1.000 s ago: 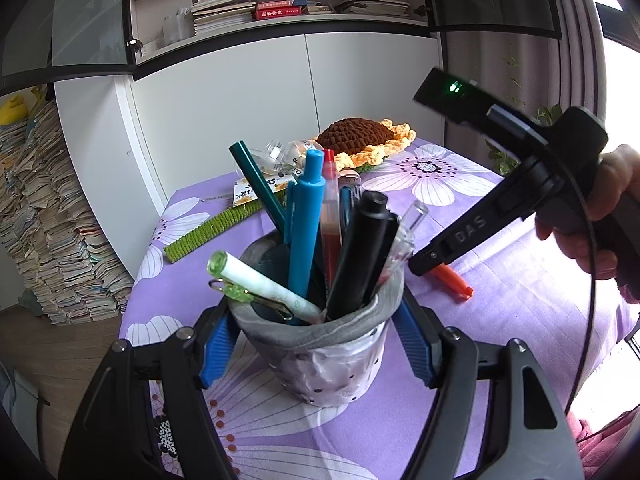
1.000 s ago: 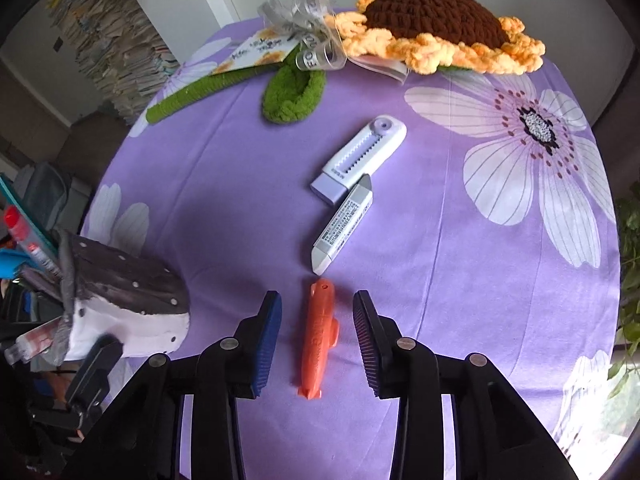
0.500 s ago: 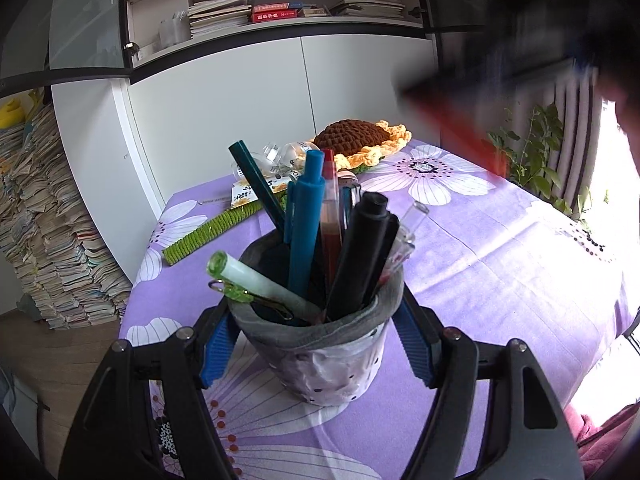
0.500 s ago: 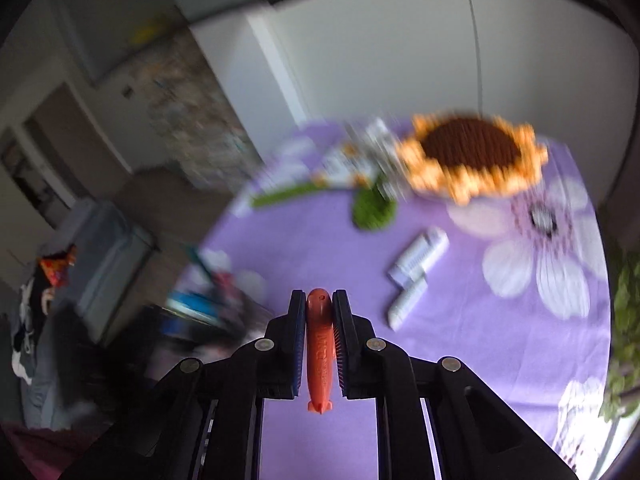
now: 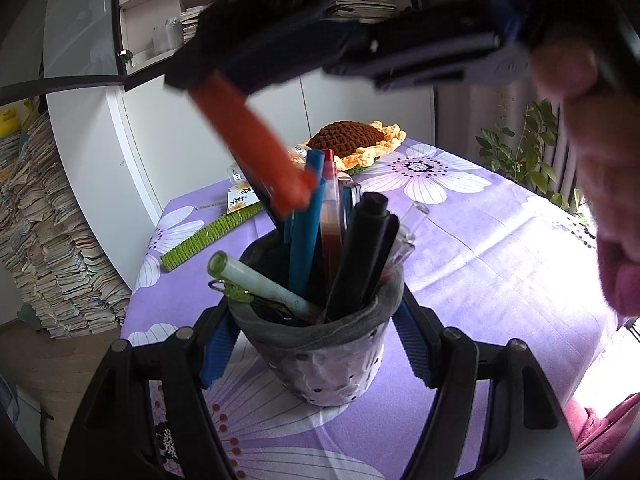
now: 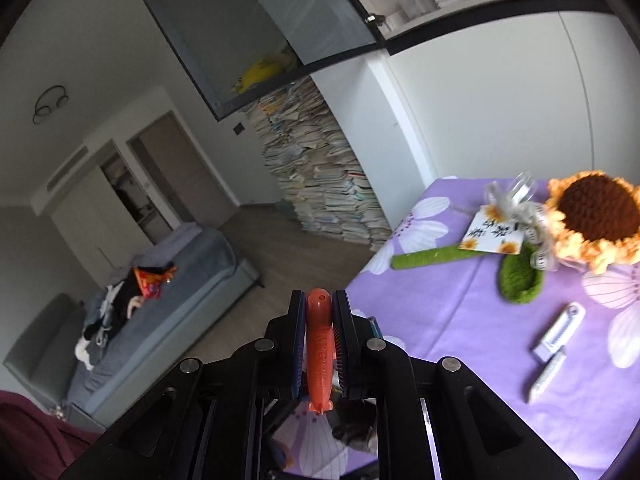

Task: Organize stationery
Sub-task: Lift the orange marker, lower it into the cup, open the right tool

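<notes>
Hovering—orange pen (image 6: 319, 350), seemingly above holder (image 5: 320, 344).

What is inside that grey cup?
The grey cup holds blue, red, black and pale green pens standing upright. Their lower ends and the cup's bottom are hidden by its wall.

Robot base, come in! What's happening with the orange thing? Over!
Right gripper shut on orange pen, above pen cup. Left gripper holds cup. Cup crowded with pens.

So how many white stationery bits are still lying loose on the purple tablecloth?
2: a white ridged case lying near the green knitted leaf, and a slimmer white stick just below it, end to end. More may be hidden behind the grippers.
</notes>
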Available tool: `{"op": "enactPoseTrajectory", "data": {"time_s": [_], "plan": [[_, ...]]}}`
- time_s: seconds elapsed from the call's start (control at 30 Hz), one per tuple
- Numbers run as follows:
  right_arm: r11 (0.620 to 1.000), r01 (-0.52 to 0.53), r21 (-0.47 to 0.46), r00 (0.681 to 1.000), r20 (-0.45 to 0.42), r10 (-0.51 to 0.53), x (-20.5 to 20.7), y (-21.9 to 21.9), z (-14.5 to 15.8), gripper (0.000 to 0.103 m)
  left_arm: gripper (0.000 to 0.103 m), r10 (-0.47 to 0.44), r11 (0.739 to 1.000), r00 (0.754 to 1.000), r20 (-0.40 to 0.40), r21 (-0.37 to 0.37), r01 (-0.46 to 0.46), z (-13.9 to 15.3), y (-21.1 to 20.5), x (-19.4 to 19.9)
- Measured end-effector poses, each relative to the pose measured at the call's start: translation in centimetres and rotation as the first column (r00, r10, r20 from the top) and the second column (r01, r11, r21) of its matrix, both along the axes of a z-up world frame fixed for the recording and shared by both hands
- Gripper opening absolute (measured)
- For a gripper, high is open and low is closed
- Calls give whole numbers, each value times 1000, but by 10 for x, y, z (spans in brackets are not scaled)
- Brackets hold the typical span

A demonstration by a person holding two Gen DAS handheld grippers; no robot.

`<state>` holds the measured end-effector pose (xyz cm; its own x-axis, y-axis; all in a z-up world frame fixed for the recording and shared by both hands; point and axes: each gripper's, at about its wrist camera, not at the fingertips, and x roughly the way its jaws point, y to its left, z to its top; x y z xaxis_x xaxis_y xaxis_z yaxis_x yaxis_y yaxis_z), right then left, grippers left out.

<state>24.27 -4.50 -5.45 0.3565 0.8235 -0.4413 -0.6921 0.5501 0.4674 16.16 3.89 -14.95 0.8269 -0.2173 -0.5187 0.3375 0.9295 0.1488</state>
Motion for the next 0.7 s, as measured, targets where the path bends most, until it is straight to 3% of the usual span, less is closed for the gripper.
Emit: {"op": "enactPoseTrajectory", "data": {"time_s": [0.2,0.33,0.7], "plan": [[999,-29,-41,999,39,30,-2,7,-18,14,70,-6,998,1000,-26,-60,5,0,9,6],[997,-24,-79,996,81,30,-8,4,-25,14,70,-12,998,1000,-18,-55,11,-1,8,5],[996,-35,-82,997,61,40,-15,-10,-27,14,70,-9,998,1000,-19,-55,8,-1,8,6]]}}
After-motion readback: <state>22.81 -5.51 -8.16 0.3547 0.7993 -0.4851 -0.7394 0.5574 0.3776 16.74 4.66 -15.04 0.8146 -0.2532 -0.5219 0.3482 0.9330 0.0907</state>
